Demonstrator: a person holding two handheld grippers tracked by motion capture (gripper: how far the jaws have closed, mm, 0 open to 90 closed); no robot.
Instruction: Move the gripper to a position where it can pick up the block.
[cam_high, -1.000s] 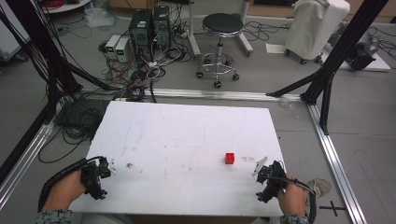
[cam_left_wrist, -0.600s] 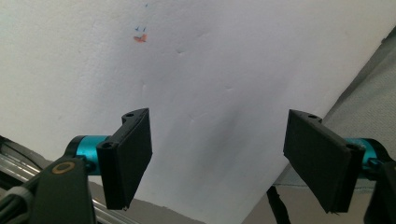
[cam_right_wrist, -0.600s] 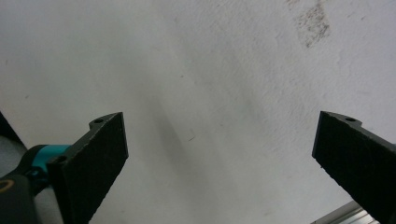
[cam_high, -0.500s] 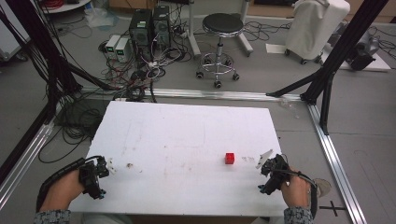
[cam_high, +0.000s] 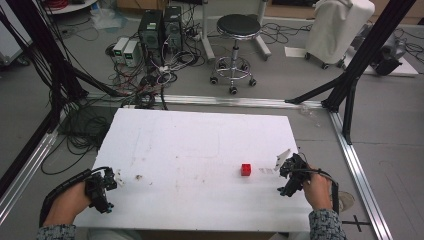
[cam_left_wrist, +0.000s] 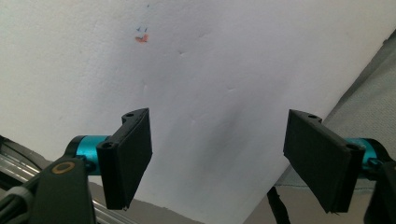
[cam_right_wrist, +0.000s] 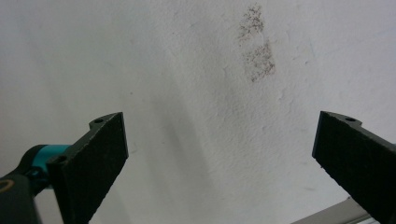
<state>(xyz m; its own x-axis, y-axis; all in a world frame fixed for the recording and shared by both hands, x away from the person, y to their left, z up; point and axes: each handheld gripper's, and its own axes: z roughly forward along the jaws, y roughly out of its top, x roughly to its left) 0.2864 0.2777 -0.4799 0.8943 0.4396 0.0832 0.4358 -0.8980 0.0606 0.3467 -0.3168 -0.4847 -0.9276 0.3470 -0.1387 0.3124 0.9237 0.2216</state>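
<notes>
from the high view: white table (cam_high: 200, 150) bare but for a small red cube (cam_high: 245, 169), sitting toward the right edge, roughly midway between near and far edges. right gripper (cam_high: 284, 167) held just off the right edge, near the cube but apart from it, pointed inward and toward the far edge; right hand (cam_high: 316, 186) wrapped around the handle behind it, cable looping off the back. probably parked there because the cube is the only thing worth reaching for and lies on that side. left gripper (cam_high: 118, 176) low at the near left corner, well apart from the cube, with left hand (cam_high: 67, 202) gripping from behind; looks like a resting pose, kept out of the way. faint brownish smudge (cam_high: 138, 177) on the table just beside the left gripper. floor beyond the far edge cluttered with cables, boxes and a black stool (cam_high: 235, 30). from the left gripper view: two black jaws spread wide, nothing between them, bare white table surface ahead, near edge cutting across at the lower right with grey floor past it; tiny orange and blue mark (cam_left_wrist: 141, 37) on the surface farther off. no cube ahead, fitting an idle hand. from the right gripper view: jaws likewise wide apart and empty, tilted down at plain white surface with a speckled dark stain (cam_right_wrist: 256, 46) ahead. wide spread suits a ready stance for closing around something small, though the cube is not ahead of these jaws.
</notes>
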